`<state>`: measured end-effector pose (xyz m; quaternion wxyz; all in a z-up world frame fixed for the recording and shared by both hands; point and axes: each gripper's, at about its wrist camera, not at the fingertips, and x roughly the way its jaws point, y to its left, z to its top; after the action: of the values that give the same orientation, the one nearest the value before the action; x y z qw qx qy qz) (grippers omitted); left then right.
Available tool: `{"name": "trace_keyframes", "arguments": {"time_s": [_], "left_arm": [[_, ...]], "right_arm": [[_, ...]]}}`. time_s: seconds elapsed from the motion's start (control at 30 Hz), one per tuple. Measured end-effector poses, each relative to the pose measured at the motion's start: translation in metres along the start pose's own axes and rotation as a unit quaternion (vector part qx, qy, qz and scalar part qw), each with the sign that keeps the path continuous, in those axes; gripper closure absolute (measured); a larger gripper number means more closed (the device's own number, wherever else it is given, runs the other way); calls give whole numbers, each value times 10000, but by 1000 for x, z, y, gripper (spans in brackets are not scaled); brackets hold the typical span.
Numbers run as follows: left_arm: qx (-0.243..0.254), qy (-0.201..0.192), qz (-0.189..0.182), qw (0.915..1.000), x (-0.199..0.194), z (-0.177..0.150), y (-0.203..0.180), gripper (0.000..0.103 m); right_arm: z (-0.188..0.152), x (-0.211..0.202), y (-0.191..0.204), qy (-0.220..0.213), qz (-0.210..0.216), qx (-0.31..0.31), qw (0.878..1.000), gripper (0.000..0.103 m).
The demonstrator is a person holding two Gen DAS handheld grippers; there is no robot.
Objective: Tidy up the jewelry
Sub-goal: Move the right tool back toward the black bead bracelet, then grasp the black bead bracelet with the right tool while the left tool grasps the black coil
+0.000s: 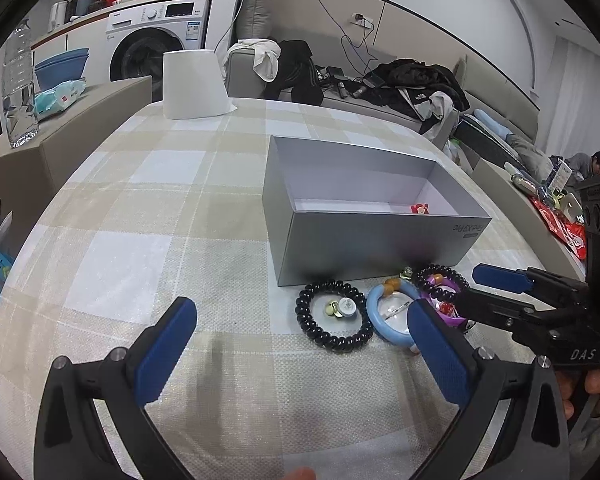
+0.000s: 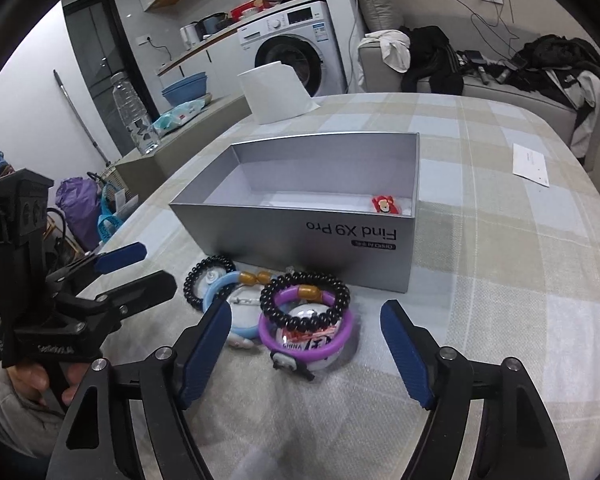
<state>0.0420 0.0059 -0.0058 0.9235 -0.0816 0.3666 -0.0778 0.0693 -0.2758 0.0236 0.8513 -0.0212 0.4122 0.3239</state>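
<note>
A grey open box [image 1: 376,240] [image 2: 316,240] stands on the checked tablecloth with a small red charm [image 1: 419,209] [image 2: 385,204] inside. In front of it lie a black bead bracelet [image 1: 334,315] [image 2: 204,276], a light blue bangle [image 1: 388,316] [image 2: 236,304], a purple bangle [image 2: 304,340] [image 1: 448,312] and a second black bead bracelet [image 2: 304,300] [image 1: 440,280] on top of it. My left gripper [image 1: 300,356] is open and empty, left of the pile. My right gripper [image 2: 304,356] is open, just short of the purple bangle; it shows in the left wrist view [image 1: 460,292] over the pile.
A white paper roll [image 1: 194,84] [image 2: 278,92] stands at the table's far side. A white card [image 2: 531,165] lies on the right. A water bottle [image 1: 18,88] stands on a side counter. A sofa with clothes [image 1: 416,84] lies beyond the table.
</note>
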Motion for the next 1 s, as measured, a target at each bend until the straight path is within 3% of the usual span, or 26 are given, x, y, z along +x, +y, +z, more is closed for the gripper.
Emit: {"name": "trace_keyframes", "arguments": {"time_s": [0.53, 0.73, 0.77, 1.0], "left_arm": [[-48, 72, -11, 10000, 4, 2, 4, 1], [-51, 99, -24, 9999, 4, 2, 4, 1], [-49, 98, -23, 9999, 4, 2, 4, 1], [-41, 149, 24, 9999, 5, 1, 3, 1]], "right_arm": [[4, 16, 6, 172, -85, -130, 9997, 29], [4, 22, 5, 268, -150, -126, 9994, 42], [3, 22, 6, 262, -144, -131, 9995, 49], [-4, 7, 2, 118, -107, -96, 9998, 56]]}}
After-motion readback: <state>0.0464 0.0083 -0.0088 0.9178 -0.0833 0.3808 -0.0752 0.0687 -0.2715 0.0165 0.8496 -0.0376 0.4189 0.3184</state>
